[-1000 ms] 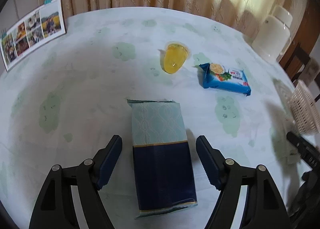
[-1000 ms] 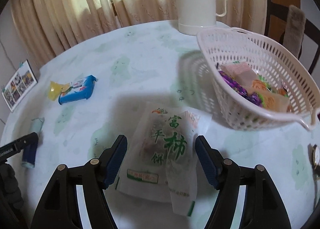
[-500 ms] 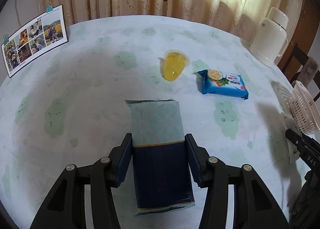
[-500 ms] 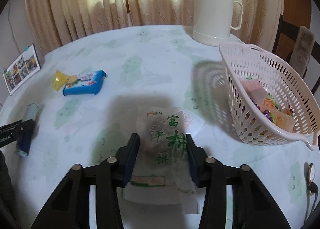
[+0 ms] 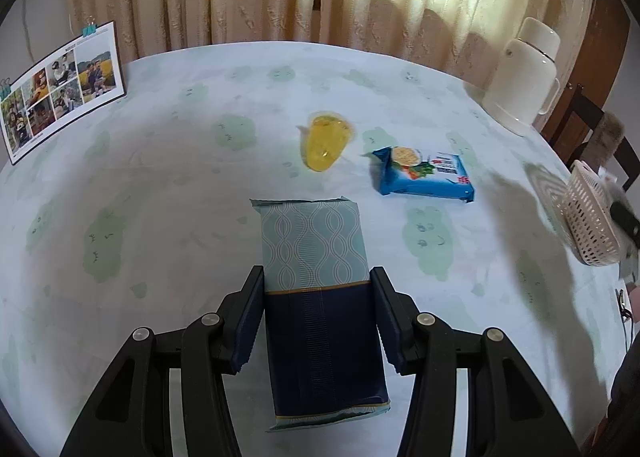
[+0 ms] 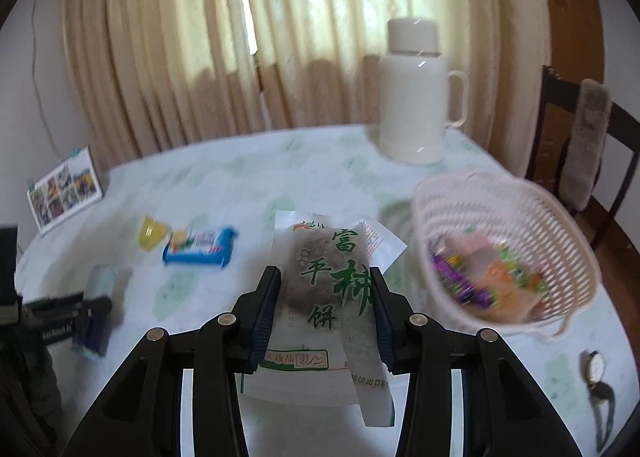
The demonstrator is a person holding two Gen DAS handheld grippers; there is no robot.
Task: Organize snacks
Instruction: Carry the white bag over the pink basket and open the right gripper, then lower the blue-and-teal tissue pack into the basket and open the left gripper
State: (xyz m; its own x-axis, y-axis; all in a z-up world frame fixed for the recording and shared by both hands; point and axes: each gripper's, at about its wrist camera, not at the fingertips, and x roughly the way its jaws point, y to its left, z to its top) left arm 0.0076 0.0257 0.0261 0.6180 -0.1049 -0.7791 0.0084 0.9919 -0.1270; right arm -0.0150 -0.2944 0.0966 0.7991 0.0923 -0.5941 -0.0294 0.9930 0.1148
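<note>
My left gripper (image 5: 318, 285) is shut on a long teal and navy snack packet (image 5: 316, 257), both pads pressed to its sides; the packet looks to rest on the table (image 5: 160, 185). In the right wrist view my right gripper (image 6: 326, 289) is shut on a white packet with green characters (image 6: 328, 277), held above the table and to the left of the pink basket (image 6: 520, 213). The left gripper (image 6: 94, 317) with its navy packet shows at the left edge. A yellow jelly cup (image 5: 326, 141) and a blue cracker packet (image 5: 424, 177) lie beyond the left gripper.
The pink basket (image 5: 588, 217) holds several wrapped snacks. A white thermos (image 6: 416, 93) stands behind it near the curtain. A photo calendar (image 5: 60, 85) stands at the table's left edge. A wristwatch (image 6: 596, 369) lies at the front right. A chair (image 6: 580, 137) stands beyond the basket.
Both grippers closed on their packets. The right gripper then rose with the white packet and tilted up, so more curtain shows. The left gripper barely moved.
</note>
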